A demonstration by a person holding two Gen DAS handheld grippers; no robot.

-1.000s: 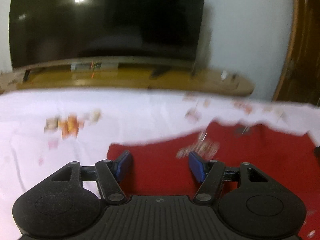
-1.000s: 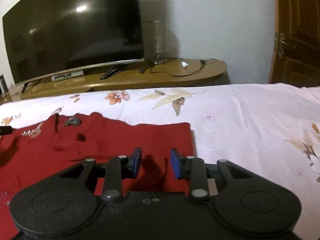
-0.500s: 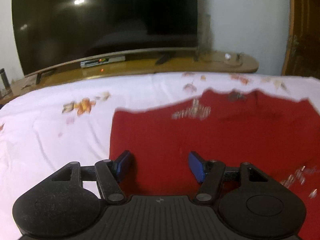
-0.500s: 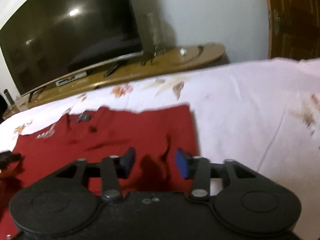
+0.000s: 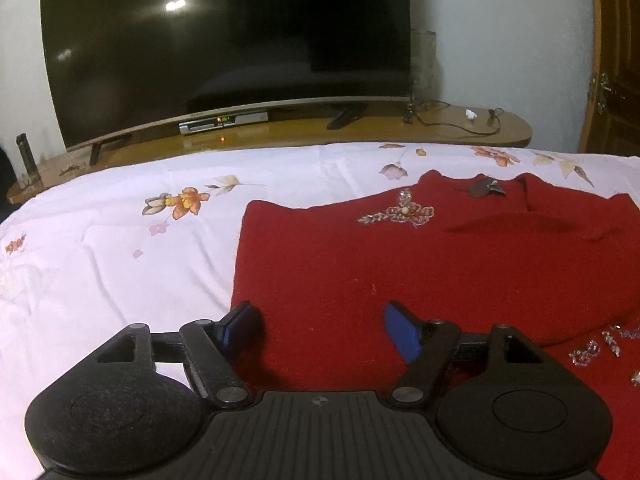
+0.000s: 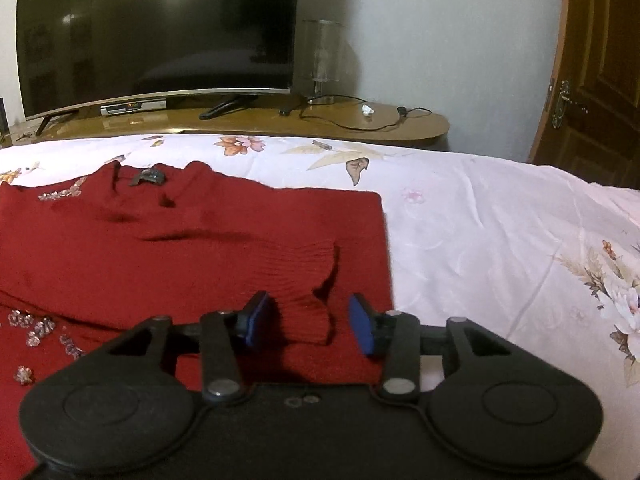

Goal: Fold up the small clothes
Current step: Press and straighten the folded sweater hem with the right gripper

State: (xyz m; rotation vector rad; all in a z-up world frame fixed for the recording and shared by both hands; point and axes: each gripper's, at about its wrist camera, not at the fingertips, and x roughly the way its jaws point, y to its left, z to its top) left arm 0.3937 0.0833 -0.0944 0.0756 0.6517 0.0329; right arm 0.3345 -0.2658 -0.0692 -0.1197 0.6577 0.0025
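- On the bed sheet, white with printed flowers, lies one red sweater, spread flat with both sleeves folded across its front.
- One left gripper hovers over the sweater's near left corner; its jaws have just been opening and stand wide, gripping nothing.
- One right gripper sits at the near right corner; one ribbed cuff lies between its two blue pads, which have just been closing but stand clear of it.
- Behind the bed stand one television, one low wooden cabinet and one door.
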